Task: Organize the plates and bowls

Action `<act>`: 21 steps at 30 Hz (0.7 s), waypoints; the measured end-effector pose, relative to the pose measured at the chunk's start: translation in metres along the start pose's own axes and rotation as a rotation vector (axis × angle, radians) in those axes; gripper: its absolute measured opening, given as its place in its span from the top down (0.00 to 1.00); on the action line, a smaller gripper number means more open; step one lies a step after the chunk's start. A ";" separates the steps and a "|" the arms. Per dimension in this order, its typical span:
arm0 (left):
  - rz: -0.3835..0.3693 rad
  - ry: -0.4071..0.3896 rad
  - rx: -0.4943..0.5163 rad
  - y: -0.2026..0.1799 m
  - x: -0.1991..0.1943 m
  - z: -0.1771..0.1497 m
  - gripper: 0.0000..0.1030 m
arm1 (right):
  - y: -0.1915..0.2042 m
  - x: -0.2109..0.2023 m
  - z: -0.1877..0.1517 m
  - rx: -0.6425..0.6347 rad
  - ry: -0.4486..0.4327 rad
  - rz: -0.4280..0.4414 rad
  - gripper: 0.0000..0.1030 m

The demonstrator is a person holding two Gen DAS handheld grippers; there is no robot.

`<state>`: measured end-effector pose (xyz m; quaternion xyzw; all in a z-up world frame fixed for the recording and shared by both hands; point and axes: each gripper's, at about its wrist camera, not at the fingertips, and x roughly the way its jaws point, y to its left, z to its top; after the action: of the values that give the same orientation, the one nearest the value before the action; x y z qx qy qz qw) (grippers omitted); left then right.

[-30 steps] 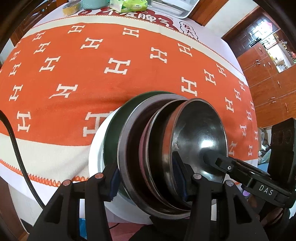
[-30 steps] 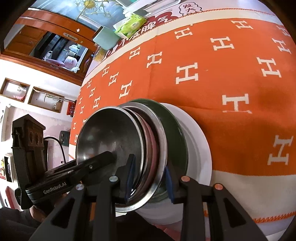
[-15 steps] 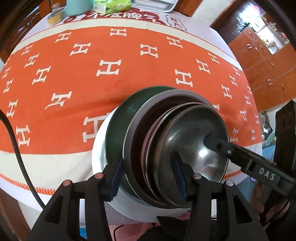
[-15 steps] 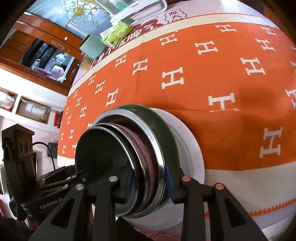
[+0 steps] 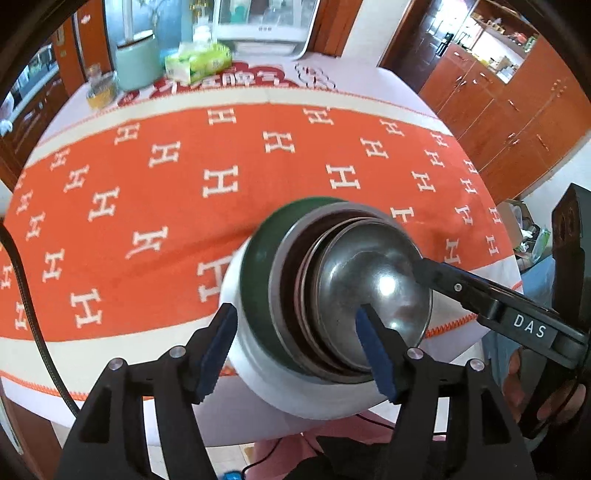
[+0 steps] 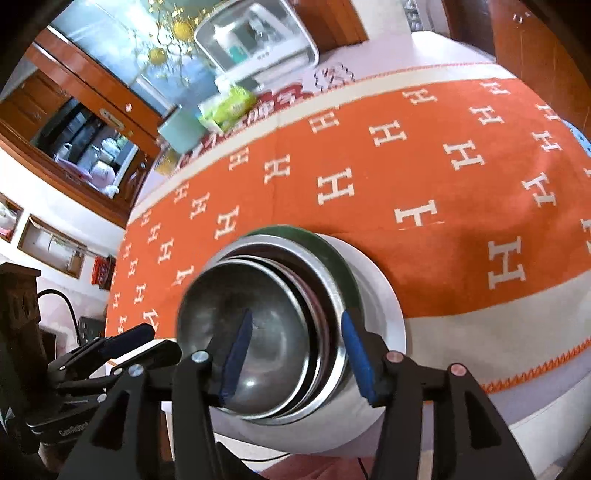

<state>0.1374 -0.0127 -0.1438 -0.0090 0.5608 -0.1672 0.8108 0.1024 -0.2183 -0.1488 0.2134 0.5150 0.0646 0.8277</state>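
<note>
A nested stack sits at the near edge of the orange cloth: a white plate at the bottom, a green bowl, steel and pinkish plates, and a steel bowl on top. My left gripper hovers over the stack's near rim with its jaws opening; the rims lie between the pads, untouched. From the other side my right gripper straddles the steel bowl and the rims beside it above the white plate. Its jaws are opening too, and the pads stand off the metal.
At the table's far side stand a mint container, a green tissue pack, a small jar and a white appliance. Wooden cabinets line the right. A black cable hangs at the left.
Both grippers have risen and drawn back from the stack. Their jaws, earlier clamped on the rims, now stand wider and off them. The stack looks smaller and rests on the cloth.
</note>
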 end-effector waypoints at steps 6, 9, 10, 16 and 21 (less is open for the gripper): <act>-0.023 -0.075 0.003 0.008 -0.031 -0.011 0.28 | 0.015 -0.028 -0.020 -0.047 -0.070 -0.067 0.43; -0.015 -0.102 -0.002 0.013 -0.050 -0.017 0.25 | 0.024 -0.043 -0.029 -0.081 -0.060 -0.098 0.40; -0.015 -0.109 -0.005 0.014 -0.056 -0.019 0.24 | 0.027 -0.050 -0.032 -0.094 -0.059 -0.103 0.35; -0.036 -0.150 -0.022 0.017 -0.098 -0.030 0.14 | 0.041 -0.096 -0.045 -0.187 -0.068 -0.138 0.12; -0.008 -0.174 -0.028 0.001 -0.124 -0.040 0.09 | 0.045 -0.122 -0.053 -0.221 -0.034 -0.183 0.03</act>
<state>0.0626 0.0303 -0.0464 -0.0373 0.4903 -0.1612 0.8557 0.0047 -0.2025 -0.0494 0.0742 0.5079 0.0416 0.8572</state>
